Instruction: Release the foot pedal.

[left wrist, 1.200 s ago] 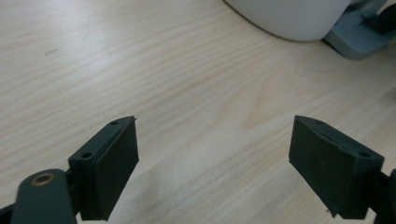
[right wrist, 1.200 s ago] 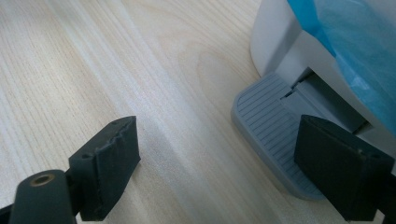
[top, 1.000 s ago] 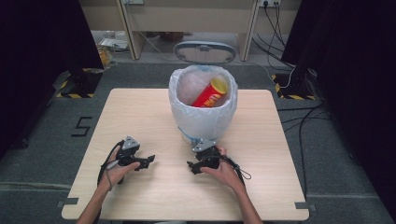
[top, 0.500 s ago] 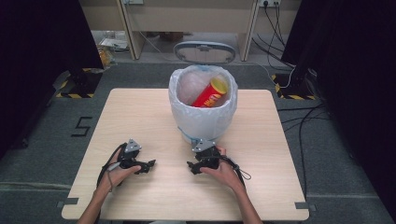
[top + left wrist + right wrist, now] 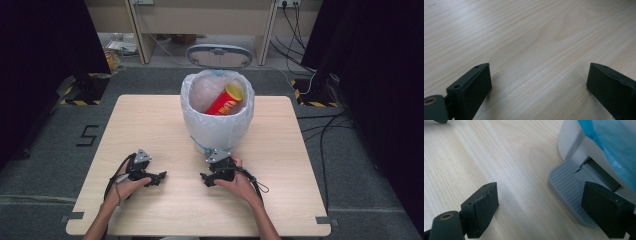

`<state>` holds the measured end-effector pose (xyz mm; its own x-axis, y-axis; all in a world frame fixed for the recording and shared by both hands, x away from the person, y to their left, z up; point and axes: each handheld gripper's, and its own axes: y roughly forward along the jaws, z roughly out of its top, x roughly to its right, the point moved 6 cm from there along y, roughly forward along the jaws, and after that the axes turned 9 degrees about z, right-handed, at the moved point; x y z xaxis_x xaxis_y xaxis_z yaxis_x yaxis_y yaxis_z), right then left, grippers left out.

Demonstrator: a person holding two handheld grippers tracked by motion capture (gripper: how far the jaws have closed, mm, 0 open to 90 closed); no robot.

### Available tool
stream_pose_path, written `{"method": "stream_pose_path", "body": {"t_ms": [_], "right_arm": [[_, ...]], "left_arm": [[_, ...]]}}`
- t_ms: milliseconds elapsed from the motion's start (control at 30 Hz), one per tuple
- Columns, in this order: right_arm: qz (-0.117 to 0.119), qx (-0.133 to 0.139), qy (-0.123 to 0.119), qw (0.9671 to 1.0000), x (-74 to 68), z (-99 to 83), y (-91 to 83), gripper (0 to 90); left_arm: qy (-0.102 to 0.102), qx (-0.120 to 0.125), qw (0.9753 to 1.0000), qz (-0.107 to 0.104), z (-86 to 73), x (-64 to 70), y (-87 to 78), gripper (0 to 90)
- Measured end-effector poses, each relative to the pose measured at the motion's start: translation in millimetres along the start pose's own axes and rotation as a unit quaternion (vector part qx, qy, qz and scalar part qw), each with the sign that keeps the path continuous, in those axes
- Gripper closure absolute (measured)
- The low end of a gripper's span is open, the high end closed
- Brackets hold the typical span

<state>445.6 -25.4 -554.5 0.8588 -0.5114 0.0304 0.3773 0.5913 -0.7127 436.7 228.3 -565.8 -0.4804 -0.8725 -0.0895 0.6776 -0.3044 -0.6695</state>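
Right gripper [image 5: 539, 207], jaws standing wide and empty, is hovering beside the bin's [image 5: 217, 127] grey pedal [image 5: 569, 187]; the can [image 5: 226, 99] is lying inside. Left gripper [image 5: 539, 87], also wide, is idling. The lid [image 5: 218, 55] is probably open; press the pedal squarely.

High view above the table [image 5: 150, 125], facing forward and down; gripper views low, close over its wood
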Motion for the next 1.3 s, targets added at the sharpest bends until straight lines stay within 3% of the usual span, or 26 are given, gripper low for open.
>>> {"method": "stream_pose_path", "body": {"t_ms": [433, 900, 1300], "right_arm": [[0.000, 0.004, 0.001, 1.0000, -0.2, -0.7, -0.1, 14.5], [0.017, 0.017, 0.014, 0.9996, 2.0, 0.1, -3.6, 14.5], [0.014, 0.027, 0.016, 0.9994, 2.6, 1.7, -6.2, 14.7]], "left_arm": [[0.000, 0.000, 1.0000, 0.000, 0.0, 0.0, 0.0, 4.9], [0.000, 0.001, 1.0000, -0.002, 0.0, 0.0, 0.1, 4.9], [-0.001, 0.001, 1.0000, -0.004, 0.1, 0.2, 0.1, 4.9]]}}
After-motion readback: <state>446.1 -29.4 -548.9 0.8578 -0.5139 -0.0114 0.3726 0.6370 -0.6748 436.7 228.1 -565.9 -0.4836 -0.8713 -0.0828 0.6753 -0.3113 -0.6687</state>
